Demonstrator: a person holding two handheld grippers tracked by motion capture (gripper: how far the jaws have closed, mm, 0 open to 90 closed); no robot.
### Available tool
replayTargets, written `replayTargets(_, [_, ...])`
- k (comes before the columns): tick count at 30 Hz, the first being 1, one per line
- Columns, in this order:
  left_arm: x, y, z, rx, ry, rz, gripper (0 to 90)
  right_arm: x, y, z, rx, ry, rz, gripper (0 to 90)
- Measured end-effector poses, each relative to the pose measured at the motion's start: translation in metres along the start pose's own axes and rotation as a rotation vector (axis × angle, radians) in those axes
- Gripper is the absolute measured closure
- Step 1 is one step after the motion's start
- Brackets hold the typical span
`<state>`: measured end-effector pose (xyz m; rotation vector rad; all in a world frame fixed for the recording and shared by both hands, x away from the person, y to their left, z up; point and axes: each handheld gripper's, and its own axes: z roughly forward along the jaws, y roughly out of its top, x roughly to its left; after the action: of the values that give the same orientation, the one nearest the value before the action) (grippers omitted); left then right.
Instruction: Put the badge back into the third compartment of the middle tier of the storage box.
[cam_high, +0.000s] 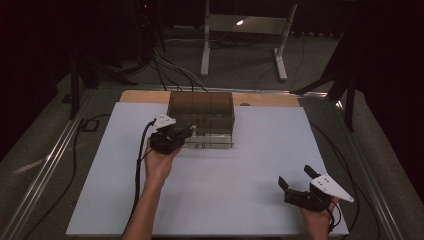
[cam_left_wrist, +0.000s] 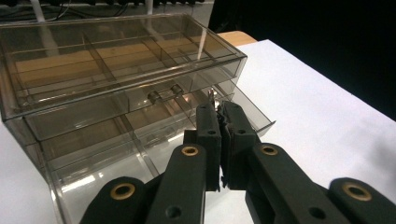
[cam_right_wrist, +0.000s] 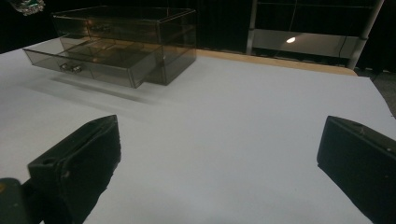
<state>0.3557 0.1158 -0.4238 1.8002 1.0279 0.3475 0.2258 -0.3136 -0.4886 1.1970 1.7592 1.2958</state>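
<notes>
Hovering over pulled-out lower drawer (cam_left_wrist: 154, 135) of clear drawer box (cam_high: 201, 112) — left gripper (cam_left_wrist: 219, 112) pinching small shiny item; right gripper (cam_high: 296, 181) gaping wide, well apart.

Dim room; we see the background fall to near black in all three views. One small bright lamp spot (cam_high: 240, 22) glows on the far stand in the high view and reappears in the right gripper view. The white table sheet (cam_high: 250, 165) is the brightest surface, evenly lit, with no hard glare. The smoky clear drawer box (cam_left_wrist: 116, 70) catches streaky reflections along its top edges in the left gripper view and throws a soft shadow on the sheet in the right gripper view. Near black gripper parts look slightly soft. We note that the high view is grainy and low in contrast.
</notes>
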Motion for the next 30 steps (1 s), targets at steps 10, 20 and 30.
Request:
replayTargets(10, [-0.004, 0.001, 0.009, 0.004, -0.012, 0.007, 88.6, 0.0, 0.0, 0.0, 0.0, 0.001, -0.002, 0.0])
replayTargets(20, [-0.008, 0.002, 0.021, 0.02, -0.021, 0.013, 88.6, 0.0, 0.0, 0.0, 0.0, 0.001, -0.002, 0.0])
replayTargets(30, [-0.011, 0.003, 0.028, 0.03, -0.024, 0.011, 88.6, 0.0, 0.0, 0.0, 0.0, 0.001, 0.0, 0.0])
